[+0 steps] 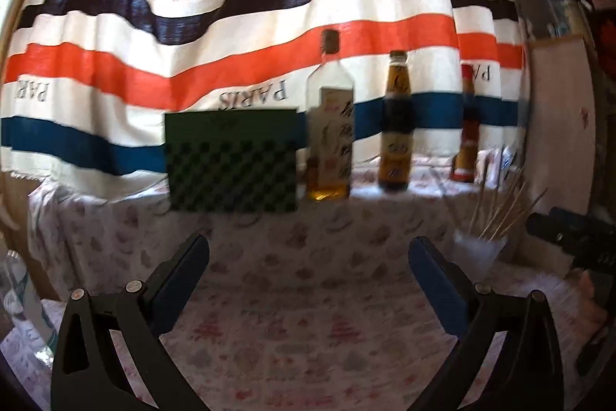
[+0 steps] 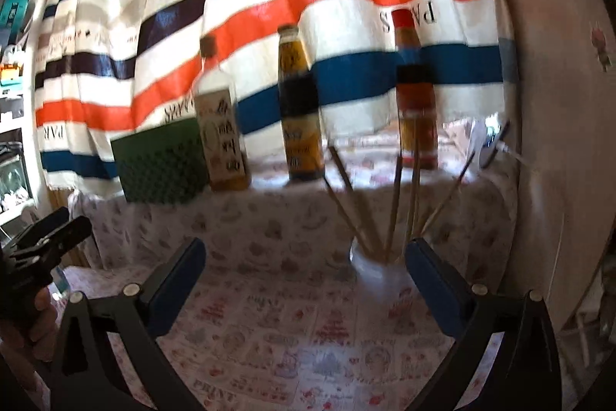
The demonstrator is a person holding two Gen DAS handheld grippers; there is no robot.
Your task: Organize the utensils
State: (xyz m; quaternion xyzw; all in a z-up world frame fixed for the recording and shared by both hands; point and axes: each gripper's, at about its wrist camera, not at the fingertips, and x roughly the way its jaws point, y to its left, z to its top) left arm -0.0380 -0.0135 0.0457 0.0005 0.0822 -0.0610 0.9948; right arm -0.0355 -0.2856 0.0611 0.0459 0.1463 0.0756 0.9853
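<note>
"What do those grippers look like?"

"The left gripper [image 1: 308, 280] and right gripper [image 2: 304, 280] match: black angular frames, blue pads [image 2: 435, 291], round silver screws at the joints."

"Any cables or sleeves?"

"Can't tell."

"PARIS", "HERMES" on striped cloth [image 1: 246, 37]

Wooden-looking chopsticks [image 2: 392, 203] stand in a smooth white cup [image 2: 379, 276] on a matt printed tablecloth [image 2: 269, 326], behind them three glossy glass-like bottles [image 2: 300, 103], a ridged green box [image 2: 161, 160] and a woven striped cloth [image 1: 231, 37].
</note>
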